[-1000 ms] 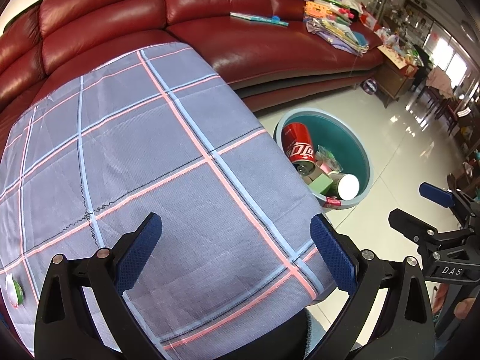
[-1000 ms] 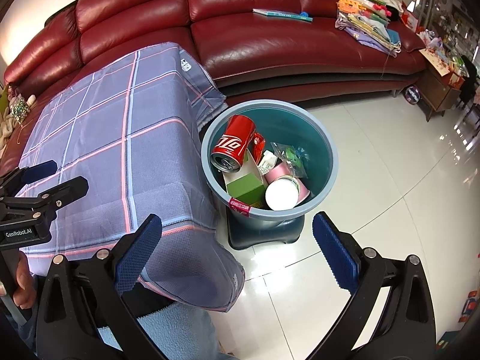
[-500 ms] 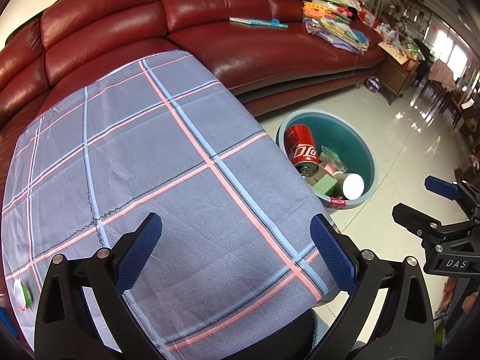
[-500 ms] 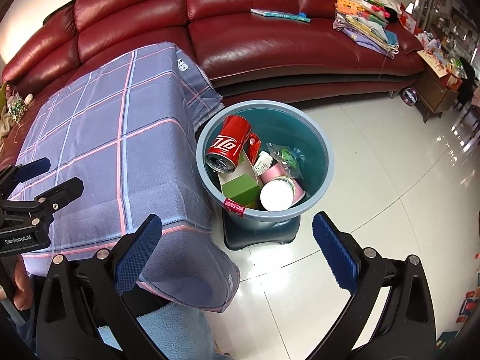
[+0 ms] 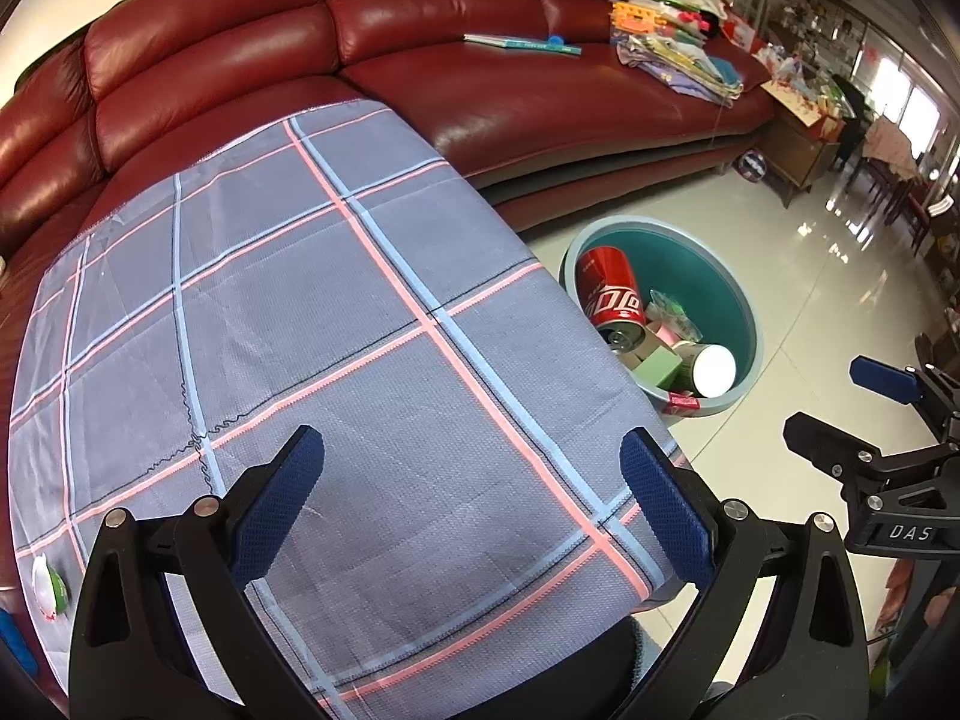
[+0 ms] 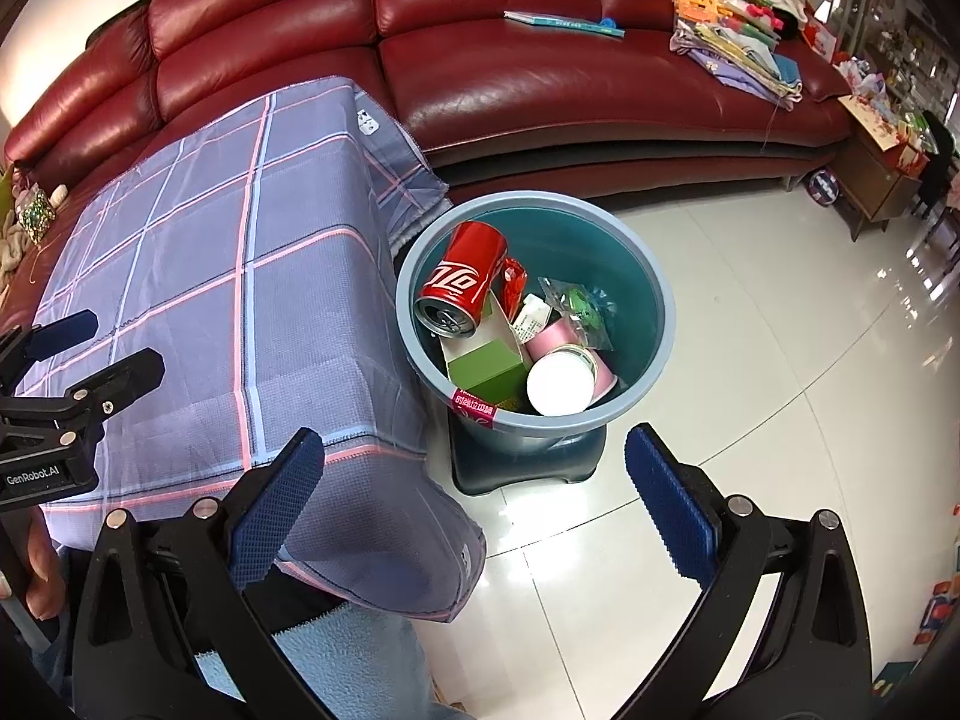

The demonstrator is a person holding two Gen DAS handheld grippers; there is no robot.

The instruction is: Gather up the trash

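Bin [image 6: 651, 276] holds one can [image 6: 462, 282] (red), one cup [image 6: 561, 384].

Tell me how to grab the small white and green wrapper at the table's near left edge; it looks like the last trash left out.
Use the left gripper, already open over the tablecloth. The wrapper lies low on the cloth, so come straight down and pinch across its raised white hump. Its exact shape is hard to tell at the frame's edge.

red leather sofa [image 6: 540, 78] | book [image 6: 564, 23] on seat | plaid tablecloth [image 5: 312, 324] | glossy tiled floor [image 6: 780, 360]
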